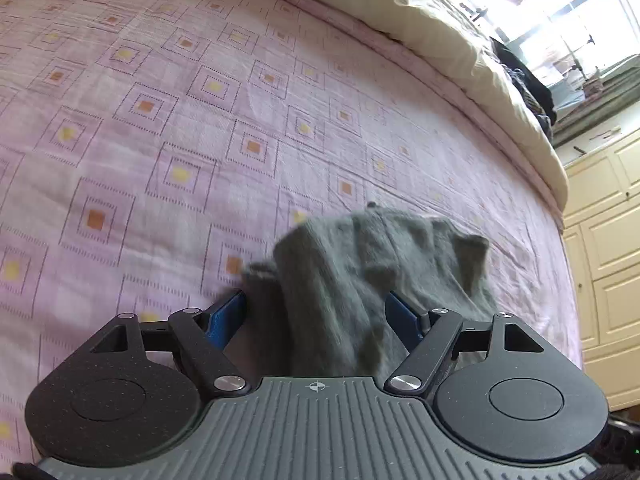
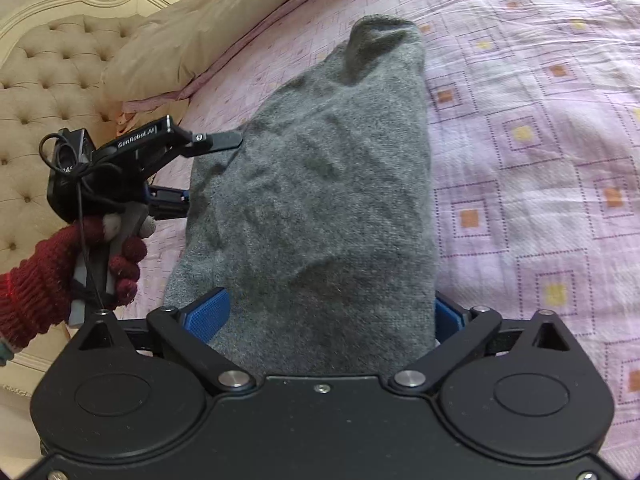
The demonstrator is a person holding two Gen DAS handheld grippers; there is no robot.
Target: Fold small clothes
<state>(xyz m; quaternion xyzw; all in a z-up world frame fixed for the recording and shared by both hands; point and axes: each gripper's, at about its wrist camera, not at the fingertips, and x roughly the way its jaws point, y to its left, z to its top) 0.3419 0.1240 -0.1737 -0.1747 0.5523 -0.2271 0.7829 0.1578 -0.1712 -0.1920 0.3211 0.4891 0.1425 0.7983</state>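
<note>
Grey knit sock (image 2: 320,200) lies on pink patterned bedsheet (image 2: 540,140), toe end away from right cam, near end hidden under right gripper (image 2: 326,316) body. Right jaws wide apart, sock btwn, blue pads (image 2: 208,314) not pressing. Left gripper (image 1: 316,316) jaws apart too, sock edge blurred btwn; contact unclear. Red-gloved hand (image 2: 116,264) holds left gripper handle. Cream duvet (image 1: 440,40) along far edge.

Both wrist views look steeply down, close over the bed (image 1: 160,120); both share the grey garment (image 2: 320,200).
</note>
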